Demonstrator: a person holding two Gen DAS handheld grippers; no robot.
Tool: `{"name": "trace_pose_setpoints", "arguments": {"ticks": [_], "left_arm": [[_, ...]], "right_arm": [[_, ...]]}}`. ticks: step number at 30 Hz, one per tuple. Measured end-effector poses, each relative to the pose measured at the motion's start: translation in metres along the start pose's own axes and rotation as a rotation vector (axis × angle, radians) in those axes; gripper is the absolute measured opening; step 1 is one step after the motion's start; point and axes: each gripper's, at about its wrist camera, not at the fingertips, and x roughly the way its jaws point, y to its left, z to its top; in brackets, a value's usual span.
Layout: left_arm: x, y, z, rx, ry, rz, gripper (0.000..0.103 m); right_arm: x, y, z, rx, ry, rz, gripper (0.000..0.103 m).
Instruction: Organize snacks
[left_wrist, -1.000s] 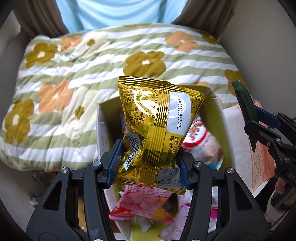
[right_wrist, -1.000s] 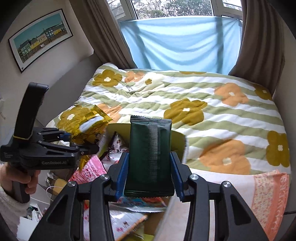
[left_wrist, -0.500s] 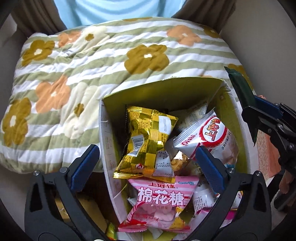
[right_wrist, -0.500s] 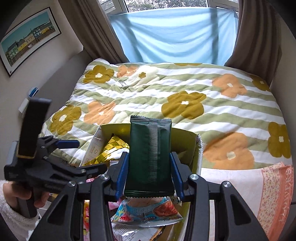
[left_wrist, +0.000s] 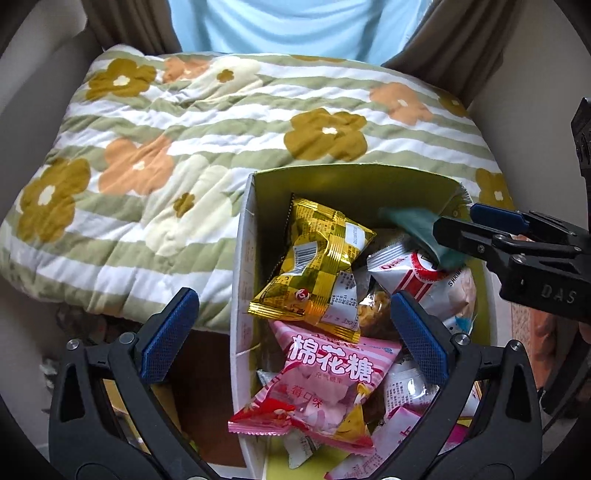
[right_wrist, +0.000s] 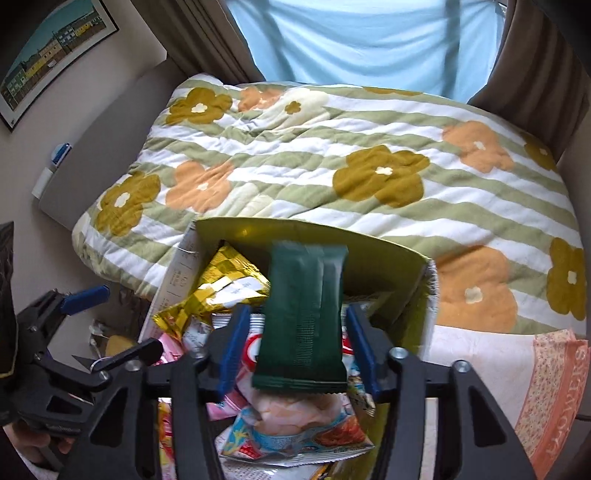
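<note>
An open box (left_wrist: 243, 258) with a yellow-green inside (right_wrist: 369, 254) holds several snack packets. A gold packet (left_wrist: 317, 266) lies on top at its left, also seen in the right wrist view (right_wrist: 221, 288). A pink packet (left_wrist: 325, 380) lies in front of it. My left gripper (left_wrist: 291, 332) is open and empty above the box. My right gripper (right_wrist: 299, 347) has its jaws spread; a dark green packet (right_wrist: 304, 325) sits loose between them over the box. It shows blurred in the left wrist view (left_wrist: 417, 229).
A flowered green-striped quilt (left_wrist: 184, 147) covers the bed behind the box. A pink floral cloth (right_wrist: 517, 369) lies at the right. Blue drape and brown curtains (right_wrist: 535, 55) hang at the back. A picture (right_wrist: 48, 55) hangs on the left wall.
My left gripper opened and dropped the gold packet into the box, then drew back. My right gripper moved down over the box and opened around the green packet.
</note>
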Motion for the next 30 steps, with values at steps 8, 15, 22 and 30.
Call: {"name": "trace_pose_setpoints", "arguments": {"ticks": [8, 15, 22, 30], "left_arm": [[-0.011, 0.001, -0.016, -0.017, -0.019, 0.003, 0.103], [-0.038, -0.01, -0.028, 0.012, -0.089, 0.012, 0.103], [-0.105, -0.041, -0.053, 0.043, -0.229, 0.027, 0.103], [-0.203, -0.093, -0.123, 0.039, -0.447, 0.052, 0.103]], "right_arm": [[-0.024, 0.003, -0.017, 0.023, -0.074, -0.043, 0.102], [-0.059, 0.012, -0.033, 0.035, -0.157, -0.067, 0.102], [-0.123, 0.02, -0.064, 0.027, -0.272, -0.094, 0.102], [-0.229, 0.012, -0.137, 0.013, -0.443, -0.192, 0.102]]}}
